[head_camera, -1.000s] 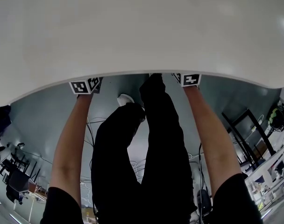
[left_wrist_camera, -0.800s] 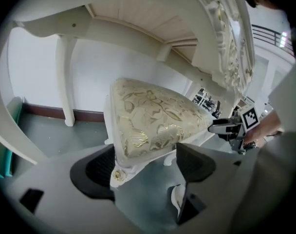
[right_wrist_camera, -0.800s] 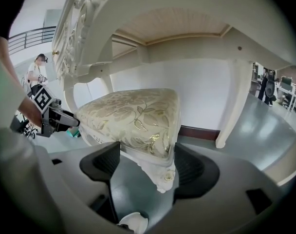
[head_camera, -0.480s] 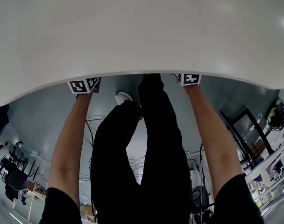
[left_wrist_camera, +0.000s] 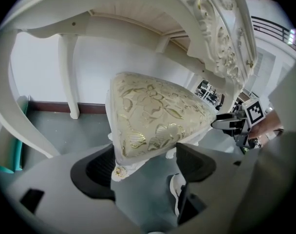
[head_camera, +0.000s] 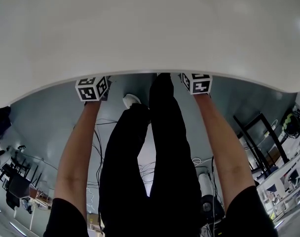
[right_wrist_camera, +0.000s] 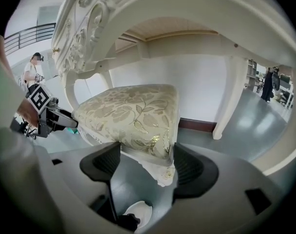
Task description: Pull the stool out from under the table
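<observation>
Stool corners sit gripped between jaws of left gripper and right gripper.

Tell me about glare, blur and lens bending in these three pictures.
Head view: the table edge bows from the lens, even light, no blur. Left gripper view: strong fisheye, dark corners, stool sharp. Right gripper view: same fisheye, bright glare on the floor.

Head view: bright, even indoor light. The tabletop is washed pale grey with faint glare top right, its edge bowed by fisheye. Both gripper views: round black vignette, heavy barrel distortion, corners lost. Left tongs and right tongs soft, too near the lens. Stool sharp, gold thread glinting. Floor carries a bright sheen.
</observation>
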Demonstrator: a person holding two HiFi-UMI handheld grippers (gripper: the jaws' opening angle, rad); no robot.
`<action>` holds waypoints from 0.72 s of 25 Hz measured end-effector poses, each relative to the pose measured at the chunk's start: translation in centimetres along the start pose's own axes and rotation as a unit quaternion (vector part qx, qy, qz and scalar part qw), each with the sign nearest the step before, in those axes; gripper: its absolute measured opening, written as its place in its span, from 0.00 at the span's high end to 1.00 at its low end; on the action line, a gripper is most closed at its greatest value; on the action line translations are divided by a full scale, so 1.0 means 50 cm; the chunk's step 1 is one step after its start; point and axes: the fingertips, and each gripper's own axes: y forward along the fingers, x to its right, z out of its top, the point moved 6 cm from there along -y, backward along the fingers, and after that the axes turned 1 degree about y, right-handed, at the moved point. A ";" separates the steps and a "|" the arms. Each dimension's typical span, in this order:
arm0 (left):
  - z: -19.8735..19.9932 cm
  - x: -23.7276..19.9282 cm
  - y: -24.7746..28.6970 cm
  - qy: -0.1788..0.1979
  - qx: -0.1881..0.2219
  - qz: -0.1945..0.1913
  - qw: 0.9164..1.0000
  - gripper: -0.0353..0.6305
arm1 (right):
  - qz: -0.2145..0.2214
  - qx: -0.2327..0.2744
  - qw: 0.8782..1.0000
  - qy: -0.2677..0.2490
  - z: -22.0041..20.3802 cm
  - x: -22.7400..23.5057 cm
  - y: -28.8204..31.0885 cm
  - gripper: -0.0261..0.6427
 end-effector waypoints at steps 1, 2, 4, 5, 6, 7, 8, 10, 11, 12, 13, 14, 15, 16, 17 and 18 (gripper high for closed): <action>-0.005 0.001 -0.002 -0.002 -0.003 0.001 1.000 0.36 | 0.000 -0.002 1.000 -0.002 -0.003 -0.001 -0.001 0.44; -0.011 0.005 -0.004 -0.003 -0.008 0.001 1.000 0.36 | 0.000 -0.005 1.000 -0.003 -0.006 -0.001 -0.006 0.44; -0.028 0.020 -0.011 -0.005 -0.017 0.003 1.000 0.36 | 0.002 -0.014 1.000 -0.005 -0.020 -0.001 -0.023 0.44; -0.036 0.027 -0.014 -0.005 -0.021 0.002 1.000 0.36 | 0.003 -0.018 1.000 -0.005 -0.030 -0.003 -0.030 0.44; -0.045 0.033 -0.017 -0.006 -0.025 0.002 1.000 0.36 | 0.003 -0.022 1.000 -0.006 -0.039 -0.005 -0.036 0.44; -0.053 0.036 -0.020 -0.007 -0.030 0.002 1.000 0.36 | 0.003 -0.027 1.000 -0.006 -0.047 -0.008 -0.041 0.44; -0.061 0.038 -0.025 -0.007 -0.035 0.002 0.999 0.36 | 0.003 -0.031 1.000 -0.006 -0.056 -0.013 -0.045 0.44; -0.080 0.042 -0.039 -0.007 -0.043 0.001 0.999 0.36 | 0.002 -0.037 0.999 -0.008 -0.073 -0.026 -0.057 0.44; -0.089 0.045 -0.047 -0.008 -0.046 0.001 0.999 0.36 | 0.001 -0.039 0.999 -0.008 -0.080 -0.032 -0.064 0.44; -0.097 0.049 -0.053 -0.009 -0.048 0.002 0.999 0.36 | 0.001 -0.040 0.999 -0.008 -0.086 -0.036 -0.071 0.44; -0.103 0.053 -0.057 -0.011 -0.049 0.002 0.999 0.36 | 0.001 -0.041 0.999 -0.009 -0.091 -0.039 -0.077 0.44; -0.107 0.056 -0.060 -0.012 -0.050 0.002 0.999 0.36 | 0.000 -0.042 0.999 -0.009 -0.094 -0.040 -0.081 0.44; -0.111 0.058 -0.062 -0.013 -0.051 0.002 0.999 0.36 | 0.000 -0.043 0.999 -0.010 -0.098 -0.041 -0.085 0.44; -0.116 0.060 -0.065 -0.014 -0.053 0.001 0.998 0.36 | -0.001 -0.045 0.999 -0.011 -0.102 -0.043 -0.088 0.44; -0.121 0.060 -0.070 -0.016 -0.054 -0.001 0.998 0.36 | -0.001 -0.047 0.999 -0.014 -0.107 -0.047 -0.090 0.44; -0.127 0.060 -0.075 -0.016 -0.056 -0.003 0.998 0.36 | -0.002 -0.048 0.999 -0.016 -0.111 -0.051 -0.093 0.44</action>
